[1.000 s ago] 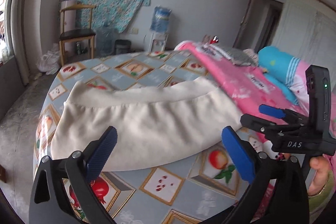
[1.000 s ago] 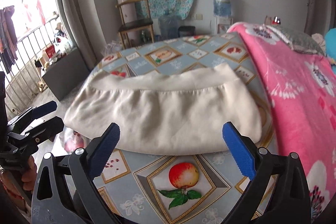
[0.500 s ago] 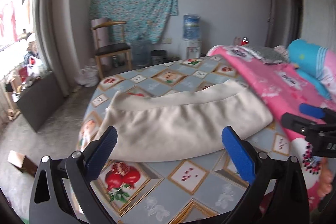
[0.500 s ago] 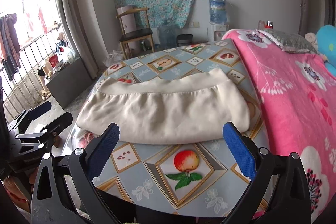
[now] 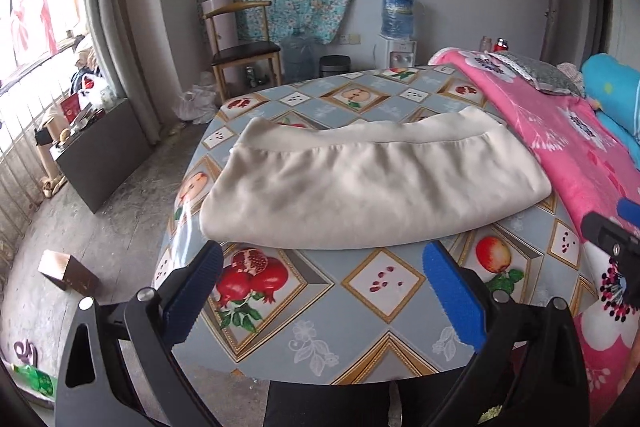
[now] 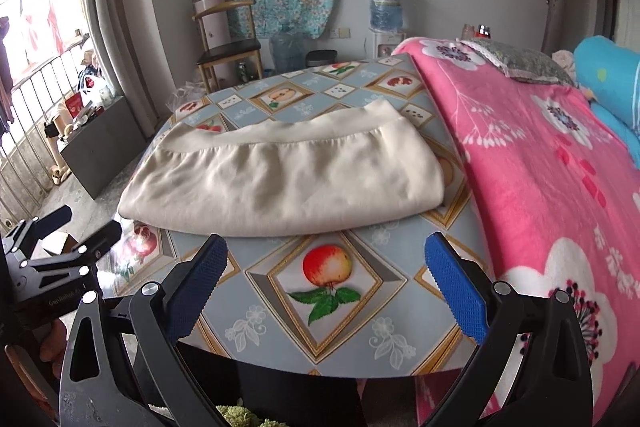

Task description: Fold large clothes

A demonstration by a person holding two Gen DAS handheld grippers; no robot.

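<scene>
A cream garment (image 5: 372, 183) lies folded into a long flat bundle across the round table (image 5: 384, 311), which has a fruit-print cover. The same cream garment (image 6: 284, 179) sits in the middle of the right wrist view. My left gripper (image 5: 320, 267) is open, held above the table's near edge, short of the garment, with nothing between its blue pads. Likewise open and empty, my right gripper (image 6: 326, 259) hovers over the near edge of the table (image 6: 344, 319). The left gripper also shows at the left edge of the right wrist view.
A pink flowered blanket (image 6: 552, 163) covers the bed right of the table, with a blue bolster (image 6: 612, 87) at its far end. A wooden chair (image 5: 240, 51), water bottles (image 5: 298, 57) and a dispenser (image 5: 396, 47) stand by the far wall. A cardboard box (image 5: 68, 269) lies on the floor at left.
Both grippers have pulled back from the garment toward the table's near edge and risen, so more of the table and room shows. The garment has not moved.
</scene>
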